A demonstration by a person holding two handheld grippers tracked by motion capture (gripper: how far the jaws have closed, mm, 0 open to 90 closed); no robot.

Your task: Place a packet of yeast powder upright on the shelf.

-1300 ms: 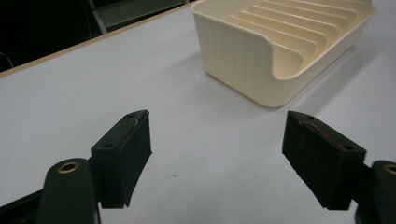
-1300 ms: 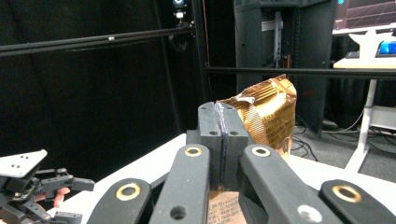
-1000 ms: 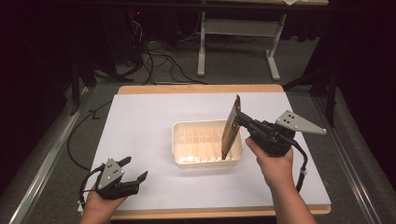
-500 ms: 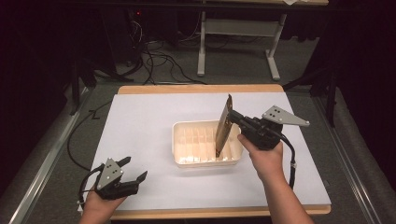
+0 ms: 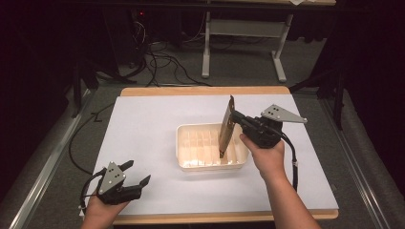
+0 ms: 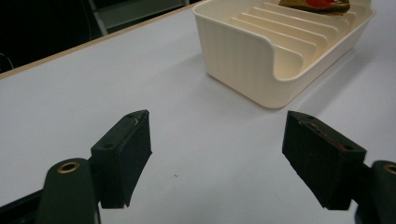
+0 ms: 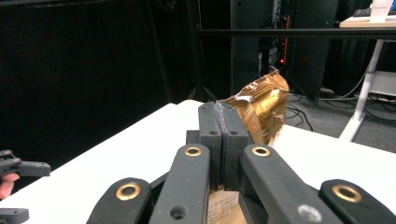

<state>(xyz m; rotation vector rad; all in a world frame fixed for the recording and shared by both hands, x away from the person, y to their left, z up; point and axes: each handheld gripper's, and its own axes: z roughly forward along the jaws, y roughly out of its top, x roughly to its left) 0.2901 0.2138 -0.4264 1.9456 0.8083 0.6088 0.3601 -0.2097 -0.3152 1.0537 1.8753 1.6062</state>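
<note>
A flat gold foil packet (image 5: pixel 226 126) stands upright on edge, its lower end down inside the cream slotted tray (image 5: pixel 187 164) at the table's middle. My right gripper (image 5: pixel 235 116) is shut on the packet's upper edge from the right. In the right gripper view the jaws press together on the crinkled foil packet (image 7: pixel 264 107). My left gripper (image 5: pixel 135 172) rests open at the near left of the table, well apart from the tray. In the left gripper view its pads (image 6: pixel 127 151) stand wide over bare table, with the tray (image 6: pixel 243 56) ahead to the right and the packet's end (image 6: pixel 314 5) in it.
A white sheet (image 5: pixel 143 129) covers the wooden table top. Cables (image 5: pixel 162 64) and a desk's white legs (image 5: pixel 277 57) lie on the floor beyond the far edge. A metal rail (image 5: pixel 43 167) runs along the left side.
My right gripper has carried the packet leftward and a little down, so its lower end now stands in the tray. The left gripper has stayed still.
</note>
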